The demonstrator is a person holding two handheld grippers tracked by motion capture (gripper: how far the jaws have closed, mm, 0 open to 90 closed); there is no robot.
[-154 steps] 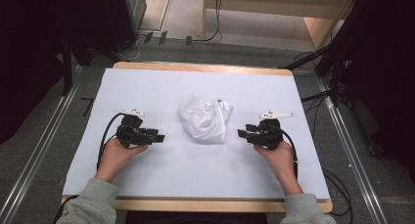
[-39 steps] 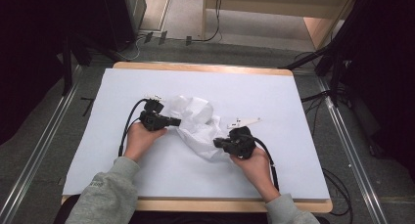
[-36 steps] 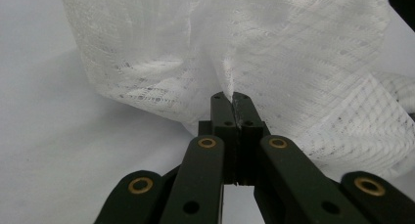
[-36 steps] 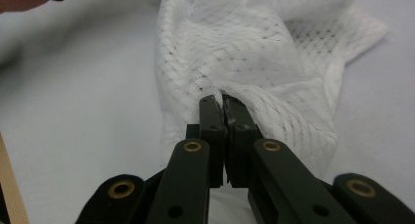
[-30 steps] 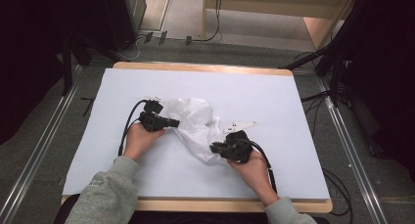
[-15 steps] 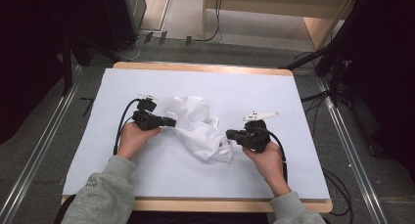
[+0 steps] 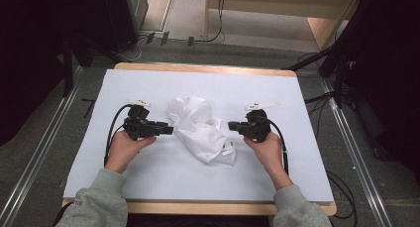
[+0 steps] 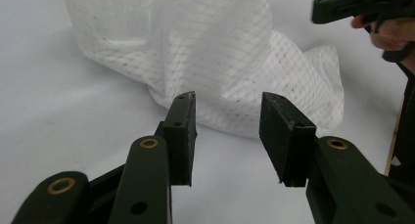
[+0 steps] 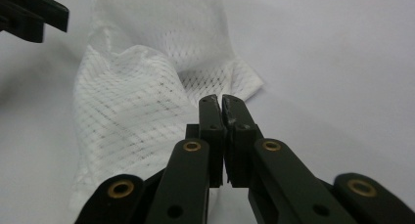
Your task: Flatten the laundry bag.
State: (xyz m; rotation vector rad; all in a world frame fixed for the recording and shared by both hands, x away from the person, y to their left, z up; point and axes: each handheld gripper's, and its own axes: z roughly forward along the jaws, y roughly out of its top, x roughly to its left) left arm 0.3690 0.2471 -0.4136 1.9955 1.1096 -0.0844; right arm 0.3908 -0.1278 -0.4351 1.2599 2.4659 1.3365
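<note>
A crumpled white mesh bag [image 7: 198, 130] lies on the white table cover [image 7: 163, 182] between both grippers. My left gripper [image 7: 171, 130] sits just left of the bag, apart from it. Its jaws have just been opening and stand open with nothing between them [image 8: 227, 131], the mesh bag [image 8: 220, 48] lying ahead. My right gripper [image 7: 230, 124] is at the bag's right edge. Its jaws have just been closing and are shut [image 9: 221, 102], pads together with no fabric between, the bag [image 9: 127, 111] beyond and to the left.
The table has a wooden rim [image 7: 198, 207], with metal rails on the floor at both sides. Cables [image 7: 111, 133] trail from each gripper back along the forearms. The right gripper [image 8: 362, 6] shows far off in the left gripper view, the left one [image 9: 29, 13] in the right gripper view.
The left gripper let go of the bag's left part and drew back to the left. The right gripper moved right, off the bag. The bag now lies loose and stretched out diagonally.
</note>
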